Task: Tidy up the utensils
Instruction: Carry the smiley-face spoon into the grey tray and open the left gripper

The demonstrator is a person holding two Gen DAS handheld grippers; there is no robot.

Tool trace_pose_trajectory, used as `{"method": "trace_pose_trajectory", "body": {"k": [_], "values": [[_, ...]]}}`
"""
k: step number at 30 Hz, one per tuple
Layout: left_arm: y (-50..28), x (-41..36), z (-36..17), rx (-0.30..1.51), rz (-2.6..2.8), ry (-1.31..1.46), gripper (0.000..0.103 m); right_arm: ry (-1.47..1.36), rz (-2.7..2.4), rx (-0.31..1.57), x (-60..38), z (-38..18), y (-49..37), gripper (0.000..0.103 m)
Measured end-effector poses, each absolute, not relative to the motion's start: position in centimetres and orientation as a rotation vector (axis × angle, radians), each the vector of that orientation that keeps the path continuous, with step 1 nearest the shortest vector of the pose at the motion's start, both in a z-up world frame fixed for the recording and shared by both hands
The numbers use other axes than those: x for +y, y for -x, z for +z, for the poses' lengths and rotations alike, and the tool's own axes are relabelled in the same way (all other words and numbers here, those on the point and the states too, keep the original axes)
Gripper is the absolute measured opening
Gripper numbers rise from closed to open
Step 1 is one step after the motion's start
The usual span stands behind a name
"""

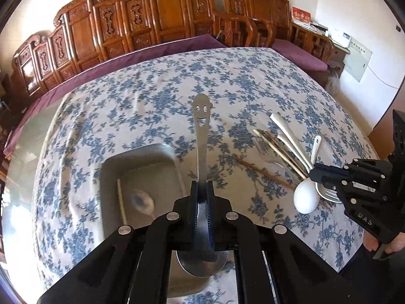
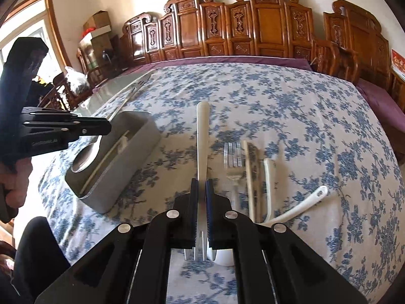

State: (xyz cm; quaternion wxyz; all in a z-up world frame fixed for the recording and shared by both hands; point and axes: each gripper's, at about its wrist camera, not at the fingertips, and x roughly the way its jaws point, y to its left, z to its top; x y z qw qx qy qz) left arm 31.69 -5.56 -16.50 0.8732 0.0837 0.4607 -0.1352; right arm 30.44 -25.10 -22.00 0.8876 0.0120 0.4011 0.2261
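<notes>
My left gripper (image 1: 201,183) is shut on a steel spoon (image 1: 201,131) whose handle has a smiley face. The handle sticks out forward and the bowl hangs near the camera, above a grey tray (image 1: 108,167). A white chopstick (image 1: 121,200) and a blurred spoon (image 1: 141,200) lie in the tray. My right gripper (image 2: 201,185) is shut on a white spoon (image 2: 202,136), handle forward. Fork tines show beside its bowl under the jaws, seemingly clamped with it. The right wrist view shows the left gripper (image 2: 107,128) over the tray (image 2: 131,167).
On the blue-flowered cloth to the right lie a fork (image 2: 233,157), pale chopsticks (image 2: 249,177), a white spoon (image 2: 269,185), a small white spoon (image 2: 303,207) and a brown chopstick (image 1: 260,171). A carved wooden bench (image 2: 265,33) with a purple cushion runs behind the table.
</notes>
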Motion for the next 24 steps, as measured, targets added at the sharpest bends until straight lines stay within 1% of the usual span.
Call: {"method": "trace_pose_trajectory", "body": {"k": [7,13,24], "values": [[-31.7,-2.1,-17.9,0.99,-0.229,-0.152,0.005,0.015,0.536,0.818,-21.6,-21.3,-29.3,0.007],[-32.4,0.1,-21.5,1.057,-0.169,-0.154,0.005,0.023,0.562,0.828,-20.1,-21.6,-29.2,0.007],[-33.0,1.1,-25.5,1.148,-0.132,-0.171,0.005,0.026,0.565,0.857,-19.5,-22.5,-29.2,0.007]]}}
